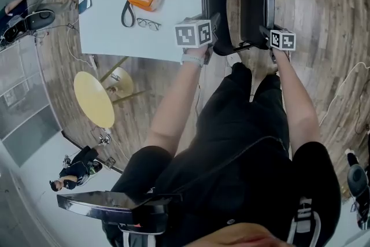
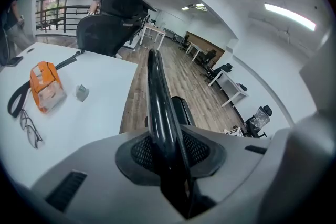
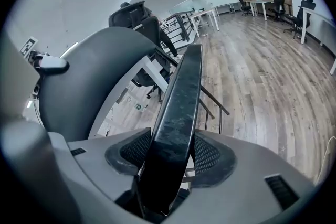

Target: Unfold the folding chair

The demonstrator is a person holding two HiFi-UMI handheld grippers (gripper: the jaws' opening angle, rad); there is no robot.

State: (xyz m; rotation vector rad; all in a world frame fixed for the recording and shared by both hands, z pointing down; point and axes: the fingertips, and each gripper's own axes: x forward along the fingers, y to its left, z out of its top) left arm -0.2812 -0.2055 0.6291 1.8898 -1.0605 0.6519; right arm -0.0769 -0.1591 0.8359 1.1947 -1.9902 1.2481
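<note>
**Spreading the Chair Halves**

**Position.** The chair stands on the wood floor at the person's 12 o'clock. It is not yet open: its two black halves are near upright and close together.

**Grip state.** The left gripper is clamped narrow on the thin, glossy frame. The right gripper is clamped wider on the thicker panel, probably the seat. Both sets of pads press on the chair, and neither gripper is empty.

**Recommended procedure (judged from this position).**
1. Use the left gripper as the anchor and hold the frame steady.
2. Swing the panel away toward 3 o'clock with the right gripper. Follow the hinge arc rather than pulling straight.
3. Apply firm clamp pressure, because both gripped surfaces look smooth and may slide through the pads.
4. Mind the table at the chair's 9 o'clock. The frame stands just beside its edge, so do the spreading on the right side.
5. Check that the legs sit flat before letting go.
</note>
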